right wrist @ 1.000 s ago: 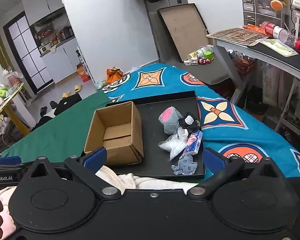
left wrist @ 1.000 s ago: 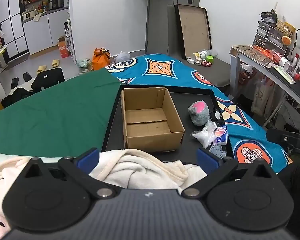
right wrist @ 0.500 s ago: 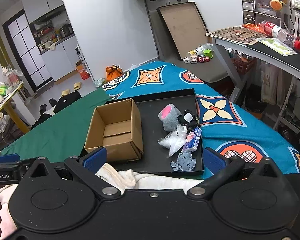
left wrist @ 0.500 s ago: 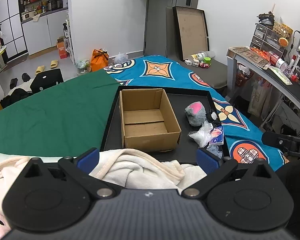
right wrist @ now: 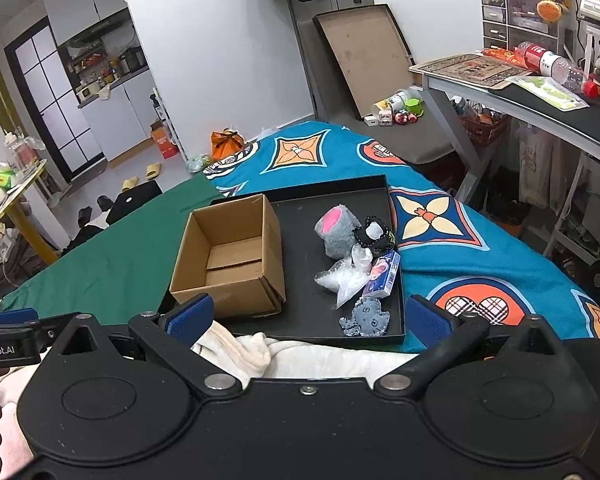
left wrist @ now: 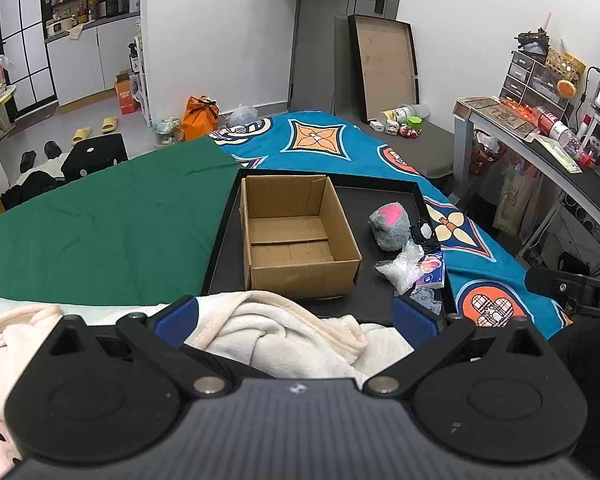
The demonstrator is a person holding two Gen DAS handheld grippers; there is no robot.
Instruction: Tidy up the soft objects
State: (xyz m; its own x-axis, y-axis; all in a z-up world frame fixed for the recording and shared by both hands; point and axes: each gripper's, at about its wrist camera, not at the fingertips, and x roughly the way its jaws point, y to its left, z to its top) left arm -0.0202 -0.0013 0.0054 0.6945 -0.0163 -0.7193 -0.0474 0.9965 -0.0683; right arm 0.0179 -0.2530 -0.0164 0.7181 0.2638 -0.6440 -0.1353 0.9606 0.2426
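On the bed, the green cloth (left wrist: pixel 100 236) covers the left side and the black tray (left wrist: pixel 380 300) sits to its right, partly on the patterned blue blanket (left wrist: pixel 480 248). At the tray's left stands the cardboard box (left wrist: pixel 296 236), open and empty, so by the look of it nothing has been sorted yet. Everything soft still waits at the tray's right edge: the grey plush with a pink patch (left wrist: pixel 388 226) farthest, a black-and-white trinket (right wrist: pixel 374 232) touching it, then a clear plastic bag (right wrist: pixel 348 280) beside a tissue packet (right wrist: pixel 382 276), and a small grey fabric piece (right wrist: pixel 366 316) nearest. A cream blanket (left wrist: pixel 284 336) is bunched at the near edge. The left gripper (left wrist: pixel 296 316) hovers above that blanket, its fingers wide apart, holding nothing. The right gripper (right wrist: pixel 306 316) is likewise spread wide and empty, facing the tray.
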